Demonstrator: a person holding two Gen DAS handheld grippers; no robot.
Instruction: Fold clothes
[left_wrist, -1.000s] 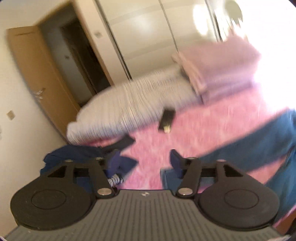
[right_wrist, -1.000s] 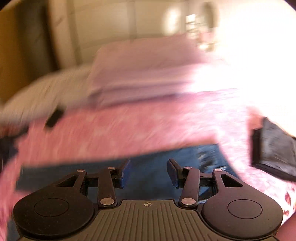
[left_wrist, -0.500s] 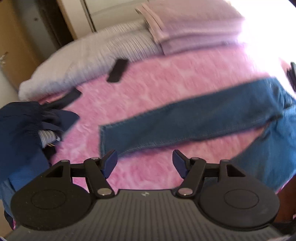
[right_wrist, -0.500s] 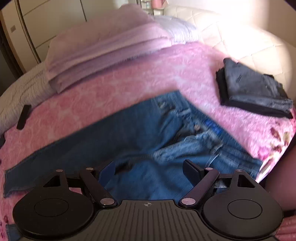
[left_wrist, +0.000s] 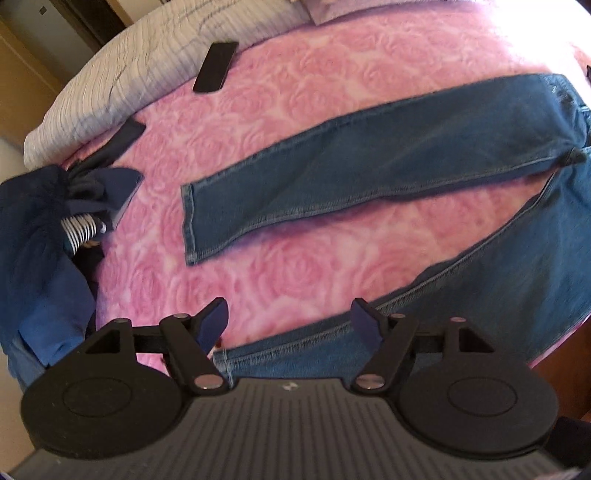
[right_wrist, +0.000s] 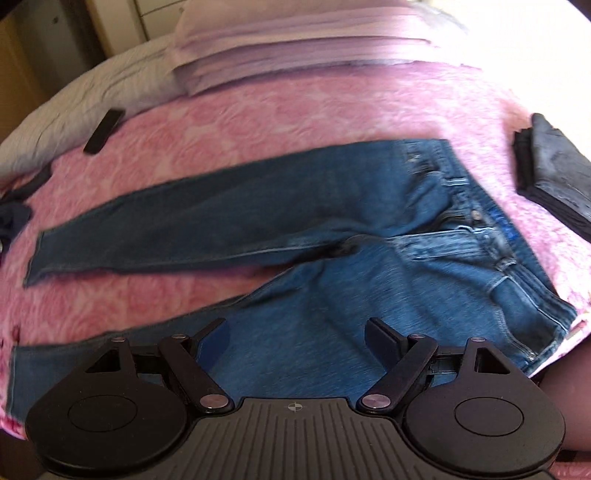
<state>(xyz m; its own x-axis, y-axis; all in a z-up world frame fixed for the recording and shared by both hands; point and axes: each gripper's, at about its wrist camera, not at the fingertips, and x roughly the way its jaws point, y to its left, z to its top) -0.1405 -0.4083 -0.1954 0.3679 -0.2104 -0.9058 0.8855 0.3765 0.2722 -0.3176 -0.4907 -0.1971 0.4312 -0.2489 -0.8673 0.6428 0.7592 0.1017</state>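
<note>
Both tools dropped from room view toward the bed (left_wrist: 295, 92): left tool (left_wrist: 288, 321) wide over near-leg hem, right tool (right_wrist: 295, 332) wide over thigh. Jeans (right_wrist: 295, 206) flat, legs splayed; fold not started.

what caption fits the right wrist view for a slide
Open right gripper above blue jeans spread legs-apart on a pink bedspread.

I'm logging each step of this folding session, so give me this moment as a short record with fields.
garment: blue jeans spread flat, legs apart in a V
surface: pink rose-patterned bedspread
left tool: open, above the near leg's hem, holding nothing
right tool: open, above the near leg's thigh, holding nothing
already folded: dark jeans near the bed's right edge
other items: black phone; navy clothes pile
</note>
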